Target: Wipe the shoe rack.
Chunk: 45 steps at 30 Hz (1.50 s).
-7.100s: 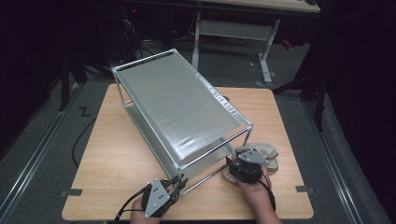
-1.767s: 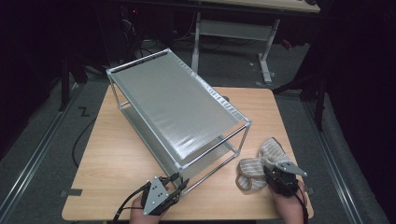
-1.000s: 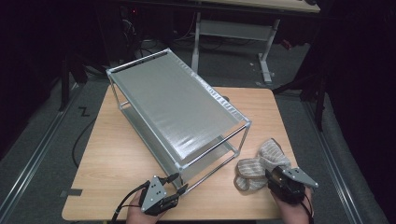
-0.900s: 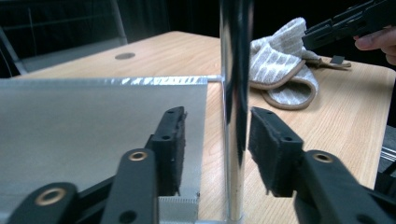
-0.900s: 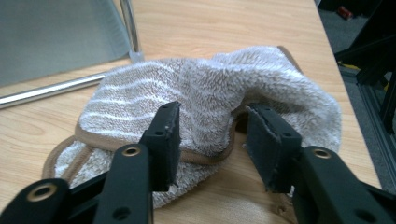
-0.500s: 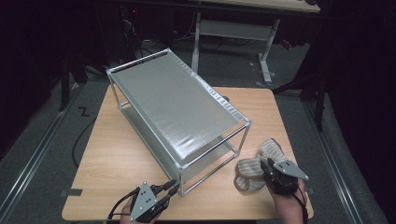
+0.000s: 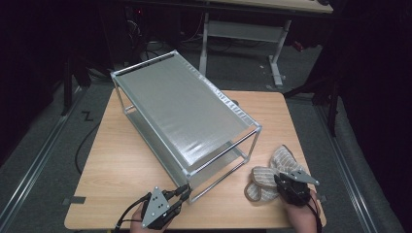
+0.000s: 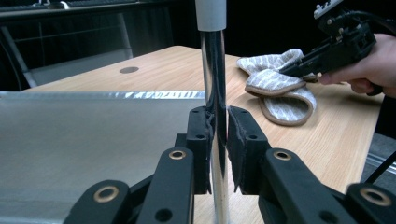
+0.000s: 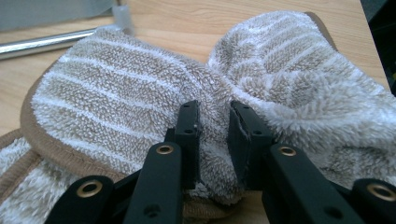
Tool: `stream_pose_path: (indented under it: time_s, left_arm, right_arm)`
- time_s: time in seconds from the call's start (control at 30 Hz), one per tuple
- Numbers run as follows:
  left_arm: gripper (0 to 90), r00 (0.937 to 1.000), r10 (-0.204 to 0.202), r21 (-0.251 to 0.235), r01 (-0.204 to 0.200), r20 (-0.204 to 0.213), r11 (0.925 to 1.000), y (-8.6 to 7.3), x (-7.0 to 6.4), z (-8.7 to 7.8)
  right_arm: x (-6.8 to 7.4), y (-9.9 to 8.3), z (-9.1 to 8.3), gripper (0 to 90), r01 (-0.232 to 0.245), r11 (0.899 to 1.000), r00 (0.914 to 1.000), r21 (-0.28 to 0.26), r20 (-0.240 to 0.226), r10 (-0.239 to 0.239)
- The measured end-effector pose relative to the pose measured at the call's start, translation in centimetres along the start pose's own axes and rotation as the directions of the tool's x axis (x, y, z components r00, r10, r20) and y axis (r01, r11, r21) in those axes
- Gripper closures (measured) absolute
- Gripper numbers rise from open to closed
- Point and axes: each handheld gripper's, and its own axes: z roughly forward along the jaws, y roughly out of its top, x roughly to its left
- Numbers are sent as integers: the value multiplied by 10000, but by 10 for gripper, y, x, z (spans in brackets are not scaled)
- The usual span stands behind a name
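Two grips are made, little else: the left gripper (image 8: 215, 140) clamps the near corner post (image 8: 214, 70) of the metal rack (image 7: 184, 109), the right gripper (image 9: 212, 140) pinches the striped towel (image 9: 140, 102) lying on the table (image 7: 121, 165) beside it. Moving the towel looks left to do.

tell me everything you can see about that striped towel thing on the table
The striped cloth is beige terry with white stripes and a tan bound edge, looking soft and thick. It lies bunched in rounded lobes, one overlapping another, on the wooden table near its front right corner, just right of the metal rack and apart from it. The right gripper has a fold of it pinched between its jaws.
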Motion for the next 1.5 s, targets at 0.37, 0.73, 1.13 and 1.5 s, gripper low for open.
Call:
stream_pose_path:
  time_s: [0.37,0.73,1.13,1.5]
  left_arm:
    - [790,9995,247,90,-249,191,9996,8,-10,25]
    - [792,9992,124,77,-127,387,9999,17,-17,58]
    - [790,9989,185,113,-190,422,9998,26,-21,85]
    - [738,9993,154,-51,-153,352,9999,22,-16,74]
  right_arm:
    - [6,0,-6,733,100,9999,9998,-103,-153,-102]
    - [7,1,-10,682,95,9990,9999,-435,-68,-98]
    - [16,7,-19,633,112,9941,9995,-1079,-289,-144]
    - [30,13,-30,587,247,9847,9991,-1723,-296,-302]
